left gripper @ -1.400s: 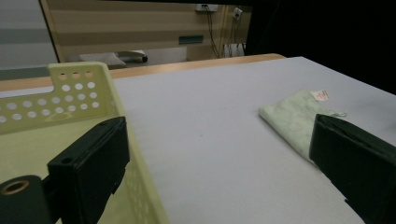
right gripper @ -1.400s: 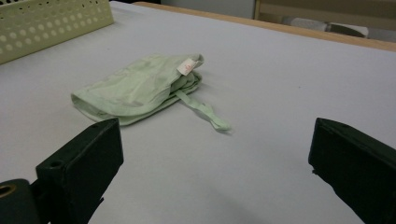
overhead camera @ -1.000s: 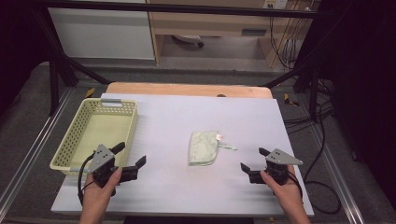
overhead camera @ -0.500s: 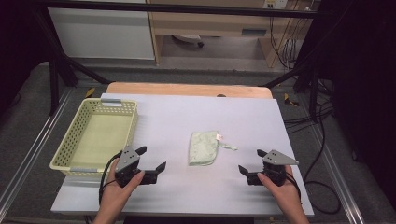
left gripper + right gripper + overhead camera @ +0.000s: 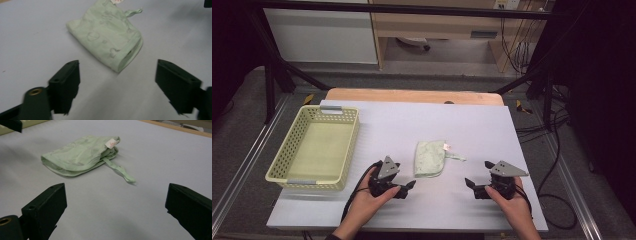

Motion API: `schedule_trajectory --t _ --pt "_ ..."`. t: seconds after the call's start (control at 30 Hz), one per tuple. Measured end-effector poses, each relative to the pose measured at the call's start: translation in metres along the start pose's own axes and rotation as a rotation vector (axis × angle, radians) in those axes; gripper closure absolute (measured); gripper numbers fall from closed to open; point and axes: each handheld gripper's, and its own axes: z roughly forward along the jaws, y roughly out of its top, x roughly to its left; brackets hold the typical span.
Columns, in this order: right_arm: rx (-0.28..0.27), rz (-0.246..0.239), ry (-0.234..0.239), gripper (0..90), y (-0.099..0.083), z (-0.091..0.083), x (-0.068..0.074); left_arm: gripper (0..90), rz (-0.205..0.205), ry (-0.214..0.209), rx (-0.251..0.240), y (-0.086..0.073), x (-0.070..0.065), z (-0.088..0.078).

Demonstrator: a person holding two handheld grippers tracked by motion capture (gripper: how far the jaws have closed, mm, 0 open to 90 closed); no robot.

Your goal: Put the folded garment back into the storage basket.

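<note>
Cloth (image 5: pixel 430 158): folded, untouched on table (image 5: pixel 482 125).
Left gripper (image 5: pixel 404 186): jaws just narrowing, nothing between them, near cloth.
Right gripper (image 5: pixel 473 186): jaws wide, empty.
Basket (image 5: pixel 279 162): seemingly empty; pickup remains.

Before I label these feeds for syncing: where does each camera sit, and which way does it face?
High view: fixed above the person's side, looking forward and down on the table; both hands, left gripper, right gripper, basket.
Left gripper view: rides the left gripper, looking along its open jaws at the green cloth.
Right gripper view: rides the right gripper, open jaws facing the cloth's strap side.
All three share the cloth.
</note>
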Motion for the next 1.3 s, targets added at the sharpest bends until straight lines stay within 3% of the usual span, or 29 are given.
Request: schedule_trajectory --t 0.03,0.1,0.23,0.37,0.43,0.53,0.67,0.77,0.83,0.9,1.3 --pt "-0.005 -0.007 -0.005 4.5 0.001 -0.001 0.000 27.5 -0.005 -0.009 0.002 0.001 -0.001 0.005" --pt "-0.019 0.000 -0.010 4.5 0.002 -0.002 0.000 26.7 -0.005 -0.020 0.012 0.003 -0.001 0.014" --pt "-0.014 0.007 -0.012 4.4 0.001 -0.002 -0.001 35.0 0.018 0.012 0.059 0.003 -0.004 0.030" --pt "-0.005 0.010 -0.008 4.1 0.001 -0.001 -0.001 43.4 0.022 0.011 0.086 0.002 -0.004 0.037" --pt "-0.003 0.006 -0.009 4.2 0.001 -0.001 -0.001 54.0 0.028 0.006 0.089 0.002 -0.005 0.040" --pt "-0.007 0.002 -0.010 4.2 0.002 -0.001 0.000 58.1 0.028 0.002 0.100 0.001 -0.006 0.045" --pt "-0.001 0.001 -0.006 4.2 0.002 -0.001 0.001 65.3 0.013 0.013 0.104 0.003 -0.005 0.046" --pt "0.002 -0.003 -0.004 4.2 0.002 0.000 0.001 68.3 0.029 0.012 0.107 0.003 -0.007 0.047" --pt "0.002 -0.008 0.000 4.2 0.002 0.000 0.002 79.6 0.042 0.005 0.110 0.003 -0.010 0.046" --pt "0.003 -0.012 0.000 4.2 0.003 0.000 0.003 84.4 0.053 0.012 0.111 0.003 -0.012 0.046" --pt "0.004 -0.024 0.013 4.1 0.004 0.000 0.008 88.0 0.025 -0.004 0.148 0.002 -0.010 0.036"
